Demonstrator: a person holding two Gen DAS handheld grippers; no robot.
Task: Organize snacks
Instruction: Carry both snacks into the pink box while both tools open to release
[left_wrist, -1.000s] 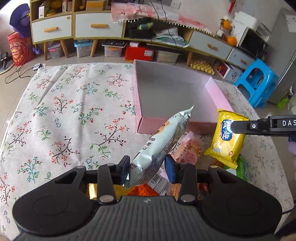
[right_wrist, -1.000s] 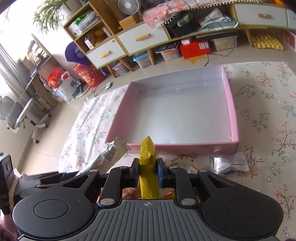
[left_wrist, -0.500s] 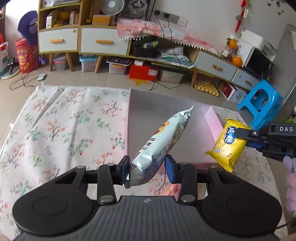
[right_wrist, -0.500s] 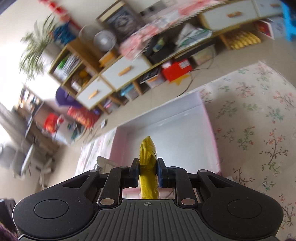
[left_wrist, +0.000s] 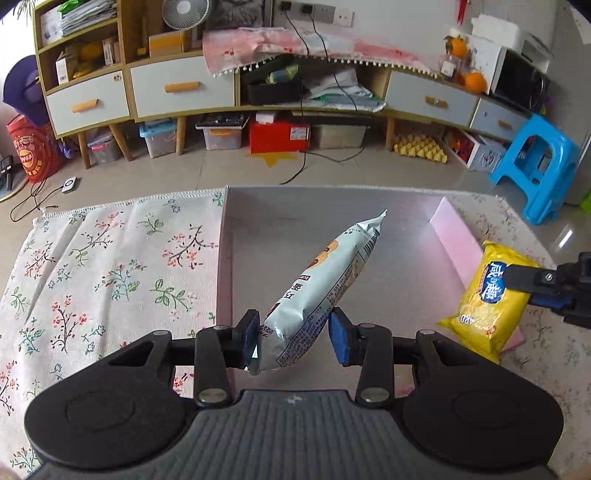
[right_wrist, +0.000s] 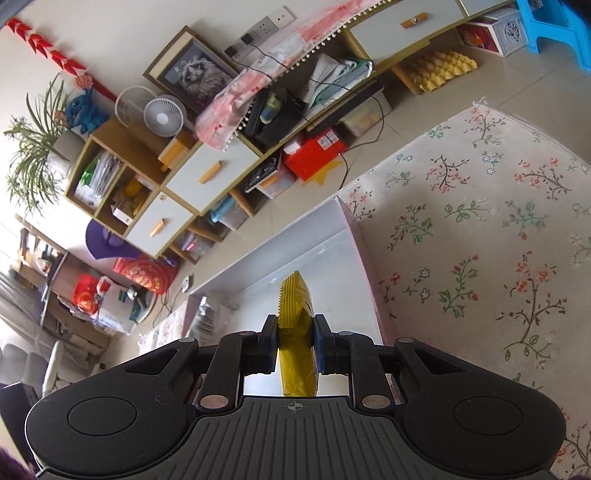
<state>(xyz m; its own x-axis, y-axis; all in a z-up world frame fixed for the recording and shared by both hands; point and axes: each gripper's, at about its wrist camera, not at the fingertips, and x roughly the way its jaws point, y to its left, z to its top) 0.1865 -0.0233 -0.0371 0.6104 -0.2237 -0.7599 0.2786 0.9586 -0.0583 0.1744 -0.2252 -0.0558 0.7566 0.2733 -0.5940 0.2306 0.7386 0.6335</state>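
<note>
Yellow packet (right_wrist: 297, 332), edge-on and unreadable, clamped in right hand-held gripper (right_wrist: 295, 349); left (left_wrist: 293, 334) grips pale pouch (left_wrist: 325, 284).

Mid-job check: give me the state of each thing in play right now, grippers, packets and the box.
left gripper: shut on the pale blue snack packet.
pale blue snack packet: lifted, tilted, over the box.
right gripper: shut on the yellow snack packet.
yellow snack packet: held up at the box's right wall.
pink box: open-topped, nothing seen inside.
floral cloth: spread flat under the box.
</note>
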